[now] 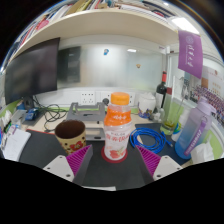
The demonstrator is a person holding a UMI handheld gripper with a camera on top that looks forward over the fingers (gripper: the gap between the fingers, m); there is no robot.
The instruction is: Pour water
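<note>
A drink bottle [118, 125] with an orange cap and a red-and-white label stands upright on a dark mat [100, 165], just ahead of my gripper [112, 160] and in line with the gap between its fingers. The purple-padded fingers [73, 162] are spread wide apart on either side, with clear gaps to the bottle, so the gripper is open and holds nothing. To the left of the bottle stands a dark brown cup [70, 132], empty as far as I can see.
A coil of blue cable [150, 137] lies right of the bottle. Further right stand a pale purple bottle [196, 125] and a green cup [172, 112]. A monitor [35, 70] and desk clutter fill the back, with a shelf overhead.
</note>
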